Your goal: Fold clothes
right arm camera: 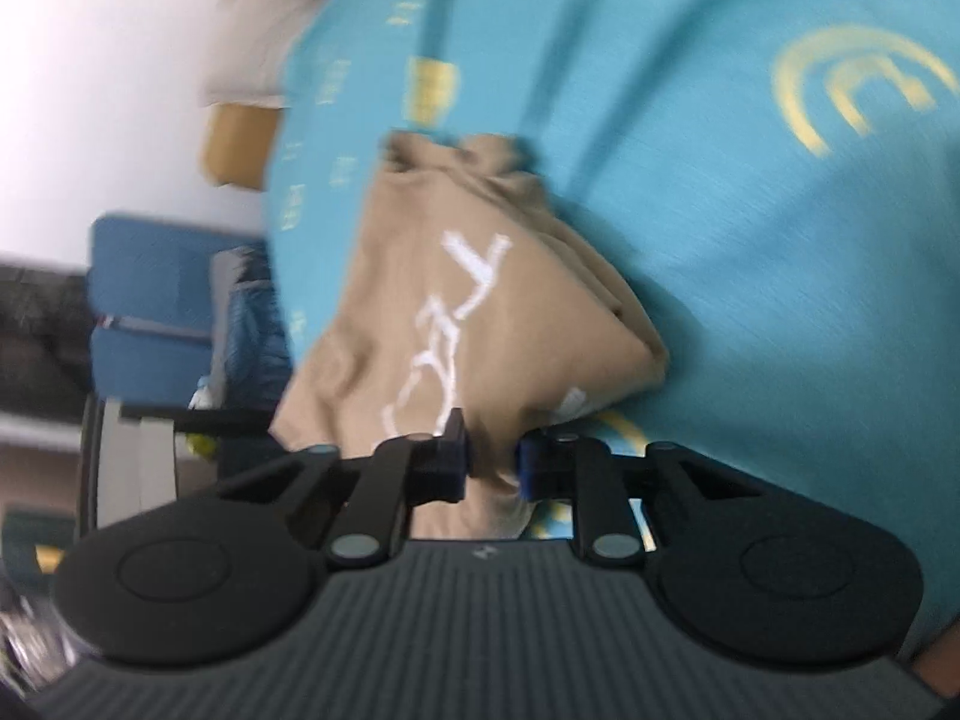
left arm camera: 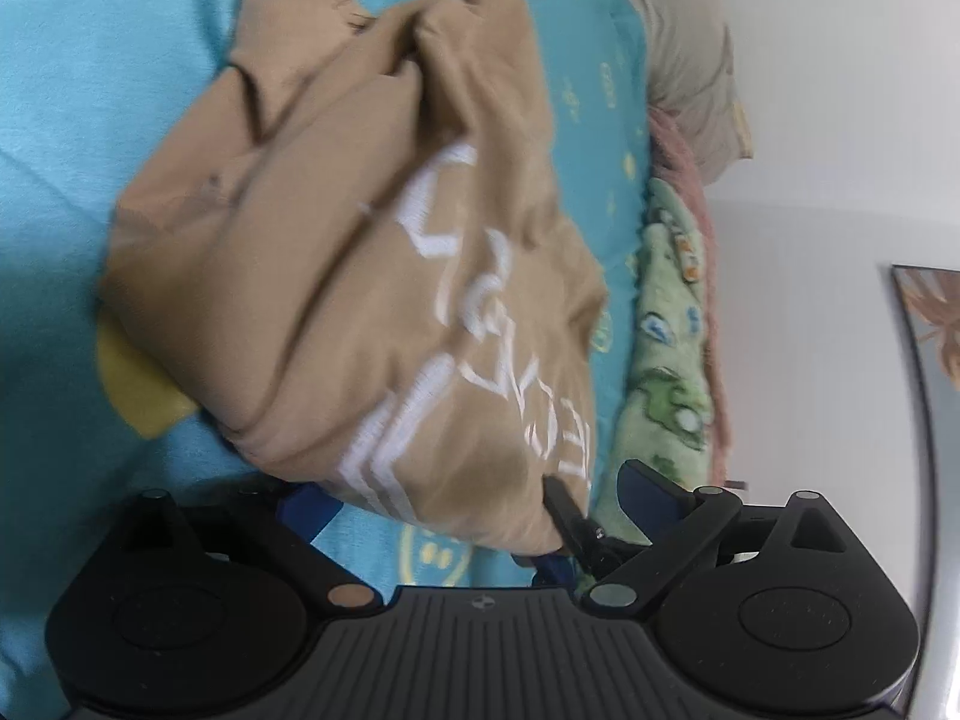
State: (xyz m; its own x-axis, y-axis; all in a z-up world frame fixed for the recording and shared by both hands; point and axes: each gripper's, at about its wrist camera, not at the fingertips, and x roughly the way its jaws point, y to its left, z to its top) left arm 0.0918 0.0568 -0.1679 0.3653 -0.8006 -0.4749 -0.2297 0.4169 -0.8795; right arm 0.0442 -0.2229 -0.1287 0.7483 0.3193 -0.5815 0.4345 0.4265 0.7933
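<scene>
A fold of the tan shirt (right arm camera: 480,312) is pinched between the right gripper's (right arm camera: 492,462) nearly closed jaws. The left gripper (left arm camera: 468,504) is spread wide around the shirt's near edge. The shirt lies bunched on a teal sheet (left arm camera: 90,120).

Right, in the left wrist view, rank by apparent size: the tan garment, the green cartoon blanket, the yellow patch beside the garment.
1. tan garment, though it lies nearest the camera
2. green cartoon blanket
3. yellow patch, partly hidden under the garment
</scene>
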